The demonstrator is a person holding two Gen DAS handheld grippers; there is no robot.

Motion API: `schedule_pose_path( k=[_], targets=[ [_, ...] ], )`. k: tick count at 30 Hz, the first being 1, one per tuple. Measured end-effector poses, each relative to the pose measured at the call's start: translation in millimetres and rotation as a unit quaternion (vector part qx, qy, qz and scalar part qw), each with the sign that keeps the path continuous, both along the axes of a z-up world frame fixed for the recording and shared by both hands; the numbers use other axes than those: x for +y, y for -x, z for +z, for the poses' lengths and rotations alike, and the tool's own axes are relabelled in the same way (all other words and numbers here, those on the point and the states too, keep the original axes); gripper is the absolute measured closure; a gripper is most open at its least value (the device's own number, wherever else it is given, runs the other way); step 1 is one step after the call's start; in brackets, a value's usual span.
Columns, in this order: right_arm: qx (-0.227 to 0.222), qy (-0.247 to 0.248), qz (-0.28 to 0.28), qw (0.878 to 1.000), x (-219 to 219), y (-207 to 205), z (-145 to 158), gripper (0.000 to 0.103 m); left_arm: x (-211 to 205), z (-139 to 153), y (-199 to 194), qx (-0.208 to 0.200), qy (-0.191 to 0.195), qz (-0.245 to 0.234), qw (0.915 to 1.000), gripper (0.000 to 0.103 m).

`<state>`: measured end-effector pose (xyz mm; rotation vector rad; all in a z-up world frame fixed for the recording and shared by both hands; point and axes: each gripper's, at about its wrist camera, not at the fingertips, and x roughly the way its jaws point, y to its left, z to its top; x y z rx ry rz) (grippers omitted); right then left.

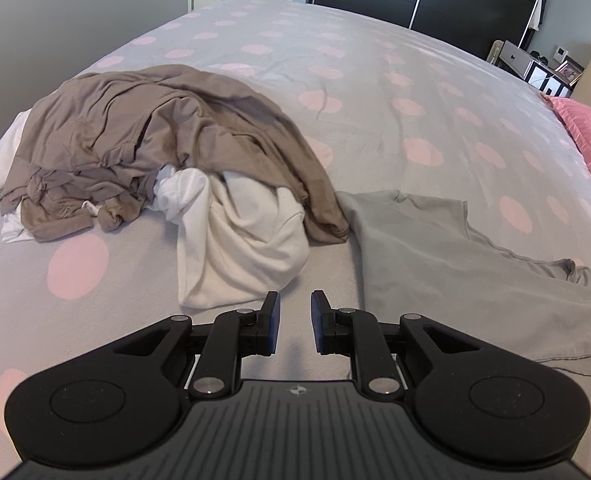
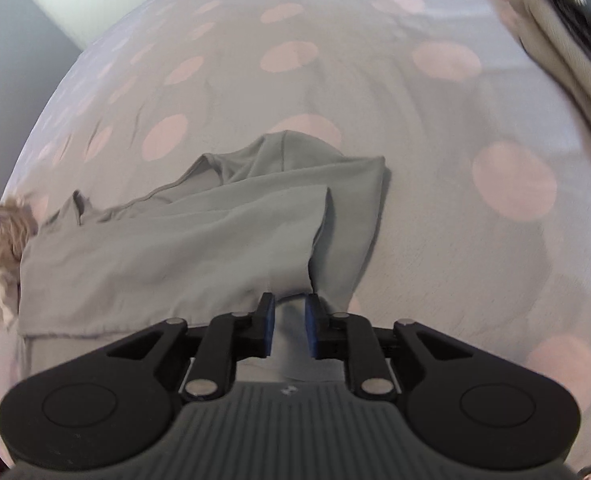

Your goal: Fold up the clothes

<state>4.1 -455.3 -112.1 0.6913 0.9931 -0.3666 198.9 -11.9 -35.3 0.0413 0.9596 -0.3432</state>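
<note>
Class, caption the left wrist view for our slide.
Open left gripper hovers over bedspread between white garment and grey garment.

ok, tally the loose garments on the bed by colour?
Brown: 1, the crumpled brown cotton top on the pile.
White: at least 1, white knit fabric under it; how many separate pieces it makes cannot be told.
Grey: 1, the flat grey jersey garment beside the pile.
Total: at least 3.

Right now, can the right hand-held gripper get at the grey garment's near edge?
Probably yes: the right hand-held gripper stands open just before the grey garment on the bedspread, with nothing between them.
</note>
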Motion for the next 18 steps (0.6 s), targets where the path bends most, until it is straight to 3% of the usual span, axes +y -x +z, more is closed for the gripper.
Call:
schedule_pose_path(
  k=[5, 9, 14, 18],
  targets=[
    [-0.009, -0.049, -0.061, 0.997, -9.9, -6.9, -12.7, 0.074, 6.4, -1.7, 0.2, 0.002, -0.002, 0.003, 1.0, 0.088],
    [-0.006, -0.047, -0.078, 0.996, -8.5, -15.0, -13.8, 0.073, 9.6, -7.4, -2.7, 0.008, -0.007, 0.009, 0.9999, 0.088],
    [0.001, -0.034, -0.082, 0.996, -7.0, -16.2, -10.3, 0.089, 9.2, -10.6, -6.2, 0.014, -0.006, 0.015, 0.9998, 0.088],
    [0.002, -0.037, -0.078, 0.996, -5.3, -6.0, 5.1, 0.091, 4.7, -9.8, -5.4, 0.013, -0.002, 0.01, 0.9999, 0.088]
  ],
)
